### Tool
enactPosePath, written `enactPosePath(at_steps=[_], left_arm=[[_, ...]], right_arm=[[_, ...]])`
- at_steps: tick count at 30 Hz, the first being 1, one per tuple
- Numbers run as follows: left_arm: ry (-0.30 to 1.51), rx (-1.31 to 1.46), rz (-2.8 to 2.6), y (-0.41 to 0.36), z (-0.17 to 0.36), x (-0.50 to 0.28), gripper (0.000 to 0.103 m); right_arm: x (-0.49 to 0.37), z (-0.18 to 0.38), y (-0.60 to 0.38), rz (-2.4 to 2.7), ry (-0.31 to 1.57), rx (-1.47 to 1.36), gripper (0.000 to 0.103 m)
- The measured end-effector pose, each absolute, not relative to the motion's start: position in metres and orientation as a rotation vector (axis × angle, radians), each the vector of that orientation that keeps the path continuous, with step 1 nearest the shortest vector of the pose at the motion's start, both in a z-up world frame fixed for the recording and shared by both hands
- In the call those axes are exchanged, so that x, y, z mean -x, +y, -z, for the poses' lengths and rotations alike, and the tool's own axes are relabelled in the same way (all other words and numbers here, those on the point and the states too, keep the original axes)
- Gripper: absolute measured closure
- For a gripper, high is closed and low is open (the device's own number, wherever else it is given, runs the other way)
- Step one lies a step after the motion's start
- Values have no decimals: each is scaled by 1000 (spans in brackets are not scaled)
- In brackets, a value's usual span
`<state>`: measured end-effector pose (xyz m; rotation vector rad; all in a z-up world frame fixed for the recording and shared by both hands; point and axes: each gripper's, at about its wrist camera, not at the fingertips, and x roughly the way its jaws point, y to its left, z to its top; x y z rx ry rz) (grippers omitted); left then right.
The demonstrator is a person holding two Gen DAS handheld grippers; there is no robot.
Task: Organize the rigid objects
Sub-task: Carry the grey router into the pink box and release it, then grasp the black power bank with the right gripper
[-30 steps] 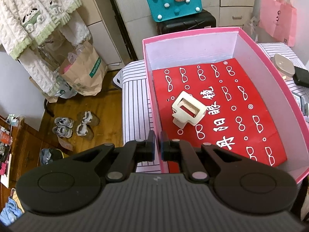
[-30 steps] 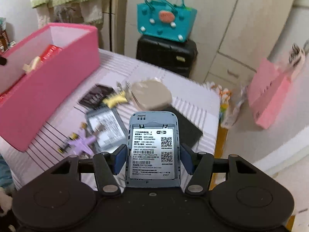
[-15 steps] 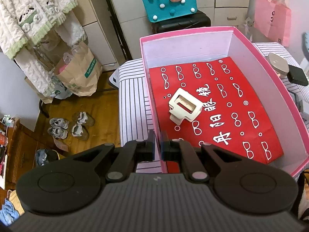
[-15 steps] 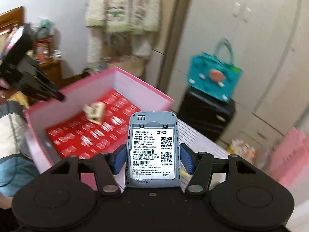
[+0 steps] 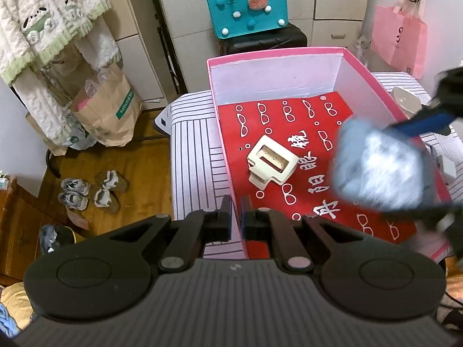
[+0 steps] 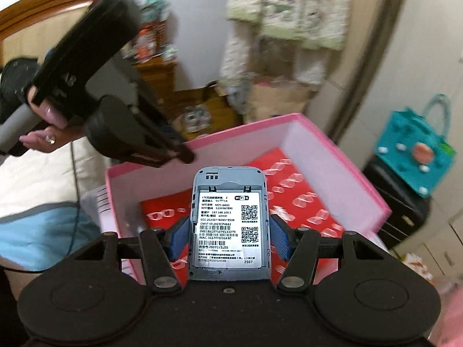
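Router [image 6: 228, 222] clamped by its long edges in right gripper [image 6: 228, 232], above pink box [image 6: 341, 162]. Probably light, stiff, slick plastic. Left gripper [image 5: 235, 212] pinching box wall, jaws narrow.

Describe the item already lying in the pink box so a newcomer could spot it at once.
Find the pink box on the striped table; a red sheet printed with white glasses lines its floor. Lying on that sheet, left of centre, is a cream plastic hair claw clip. It is the only loose thing resting there; the grey WiFi router is held above, in the right gripper.
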<state>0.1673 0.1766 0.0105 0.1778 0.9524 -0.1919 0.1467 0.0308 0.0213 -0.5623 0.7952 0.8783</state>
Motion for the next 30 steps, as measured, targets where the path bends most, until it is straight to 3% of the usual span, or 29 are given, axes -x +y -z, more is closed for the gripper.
enactPosePath(at_steps=[7, 16, 30], left_arm=[[948, -152, 194, 179, -10, -167, 98], [952, -153, 199, 179, -10, -167, 98], [953, -159, 172, 176, -12, -169, 98]], right_arm=[[-183, 23, 77, -1009, 965, 617, 39], [-197, 53, 89, -1032, 1045, 697, 39], [-149, -13, 49, -926, 842, 723, 34]])
